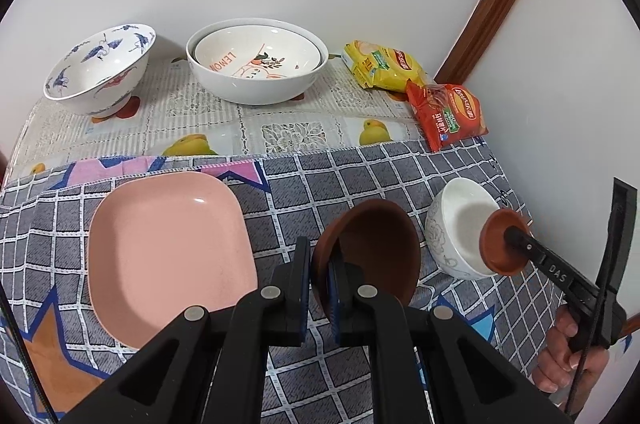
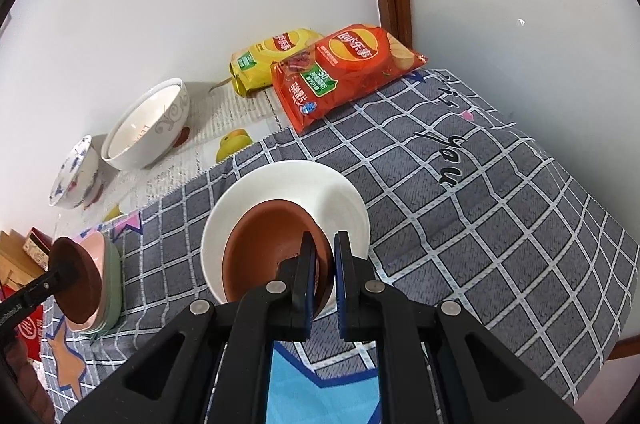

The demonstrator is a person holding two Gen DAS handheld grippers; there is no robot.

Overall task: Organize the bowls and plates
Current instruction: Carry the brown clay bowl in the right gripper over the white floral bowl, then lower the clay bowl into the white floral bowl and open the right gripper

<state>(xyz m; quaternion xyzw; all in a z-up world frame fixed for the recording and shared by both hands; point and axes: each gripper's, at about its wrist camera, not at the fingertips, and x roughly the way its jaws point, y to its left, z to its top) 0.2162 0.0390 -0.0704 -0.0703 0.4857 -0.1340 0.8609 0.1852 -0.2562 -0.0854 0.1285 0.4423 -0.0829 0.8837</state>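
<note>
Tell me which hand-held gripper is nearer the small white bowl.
Right. The right hand-held gripper holds a small brown bowl right over the small white bowl. The left hand-held gripper holds another brown bowl off to its side, next to the pink plate.

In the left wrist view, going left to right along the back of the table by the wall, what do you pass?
Blue-and-white patterned bowl → large white bowl with a lemon-print bowl nested inside → yellow chip bag → red chip bag, which sits a little nearer the camera.
</note>
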